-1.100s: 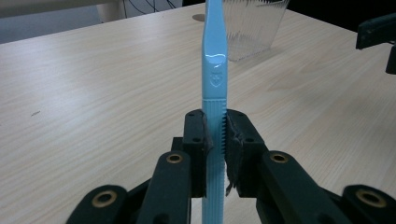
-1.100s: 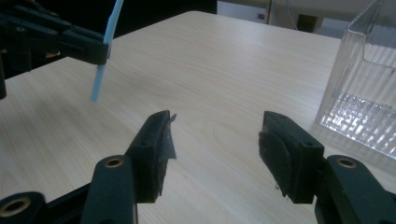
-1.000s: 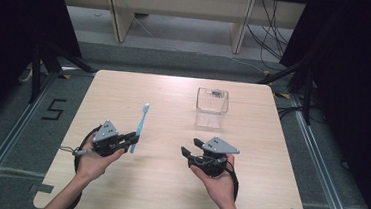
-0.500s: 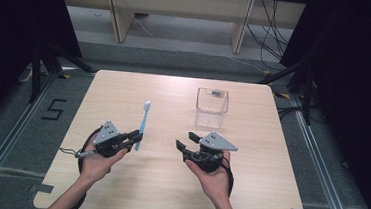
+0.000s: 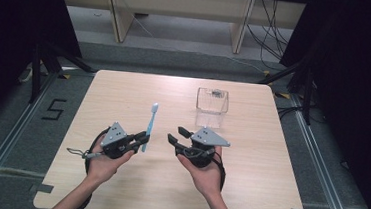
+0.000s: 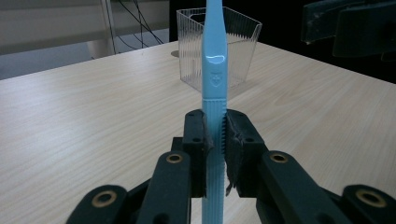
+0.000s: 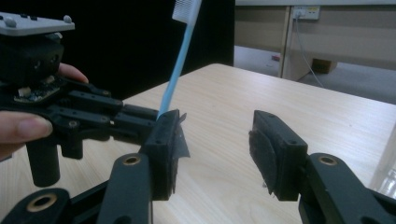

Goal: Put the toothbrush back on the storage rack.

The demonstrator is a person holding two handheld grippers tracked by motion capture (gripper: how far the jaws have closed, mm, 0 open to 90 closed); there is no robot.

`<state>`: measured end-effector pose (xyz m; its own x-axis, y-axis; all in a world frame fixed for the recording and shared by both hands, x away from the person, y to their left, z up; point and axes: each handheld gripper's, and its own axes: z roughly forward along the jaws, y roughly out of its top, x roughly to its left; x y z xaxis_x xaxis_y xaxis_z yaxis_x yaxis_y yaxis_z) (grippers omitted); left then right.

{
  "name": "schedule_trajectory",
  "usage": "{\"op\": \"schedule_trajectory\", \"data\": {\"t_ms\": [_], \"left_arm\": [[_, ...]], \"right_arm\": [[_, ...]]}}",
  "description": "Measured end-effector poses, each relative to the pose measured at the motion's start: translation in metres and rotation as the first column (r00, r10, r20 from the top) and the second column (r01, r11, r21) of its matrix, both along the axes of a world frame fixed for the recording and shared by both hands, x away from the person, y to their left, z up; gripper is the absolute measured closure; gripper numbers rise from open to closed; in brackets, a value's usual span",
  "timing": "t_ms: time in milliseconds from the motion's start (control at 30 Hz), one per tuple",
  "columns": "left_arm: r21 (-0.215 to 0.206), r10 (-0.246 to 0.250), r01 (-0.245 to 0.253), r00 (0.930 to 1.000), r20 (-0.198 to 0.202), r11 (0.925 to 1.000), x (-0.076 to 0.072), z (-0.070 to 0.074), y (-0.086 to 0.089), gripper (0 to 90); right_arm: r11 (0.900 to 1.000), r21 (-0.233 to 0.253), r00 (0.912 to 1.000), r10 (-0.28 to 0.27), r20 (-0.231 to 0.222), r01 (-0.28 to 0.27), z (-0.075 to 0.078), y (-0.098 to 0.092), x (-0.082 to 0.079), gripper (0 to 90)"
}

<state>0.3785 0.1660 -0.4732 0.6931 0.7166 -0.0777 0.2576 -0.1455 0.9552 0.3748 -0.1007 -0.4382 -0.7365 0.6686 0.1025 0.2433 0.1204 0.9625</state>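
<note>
At a pale wooden table (image 5: 124, 87), a person's left gripper (image 5: 140, 141) clenches a light-blue toothbrush (image 5: 149, 124) by its ribbed lower handle, while the right gripper (image 5: 175, 137) hovers just beside it with its jaws released and nothing between them. The toothbrush stands above the near-centre of the table, head up and tilted away from the person, well short of the clear plastic cup (image 5: 212, 100) at the far right.

The toothbrush looks light, slim and stiff, a smooth plastic stick likely to pivot or slip if pinched at its glossy neck; the ribbed grip section, where the 2 pads already bite, appears the safest hold. The cup seems thin-walled and light enough to tip if knocked.

The left gripper view shows the pads (image 6: 233, 140) pressed flush against the ribbed handle, with the fluted cup directly behind the toothbrush. The right gripper view reveals the white bristles at the toothbrush's head and the wide gap between its own 2 jaws. The high view alone lays out how far the cup stands from both grippers.
</note>
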Motion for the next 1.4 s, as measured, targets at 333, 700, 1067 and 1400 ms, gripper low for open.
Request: {"op": "schedule_trajectory", "data": {"t_ms": [333, 700, 1067, 1400], "left_arm": [[0.006, -0.018, 0.018, 0.9996, 0.023, 0.9998, -0.002, 0.004, -0.013, 78.3], [0.005, -0.039, 0.039, 0.9991, 0.019, 0.9992, -0.004, 0.004, -0.024, 78.2], [0.004, -0.047, 0.047, 0.9986, 0.024, 0.9989, -0.006, 0.006, -0.028, 78.2], [-0.011, -0.037, 0.037, 0.9990, 0.026, 0.9993, -0.007, 0.007, -0.027, 78.3]], "right_arm": [[1.000, 0.028, 0.9999, 0.012, 0.010, -0.012, 0.005, 0.011, 0.006, 55.8], [0.998, 0.056, 0.9997, 0.021, 0.012, -0.021, 0.010, 0.017, 0.010, 59.1], [0.995, 0.099, 0.9999, 0.015, -0.001, -0.015, 0.013, 0.027, 0.015, 66.2], [0.989, 0.147, 1.0000, -0.007, 0.001, 0.006, 0.010, 0.032, 0.018, 76.3]]}}
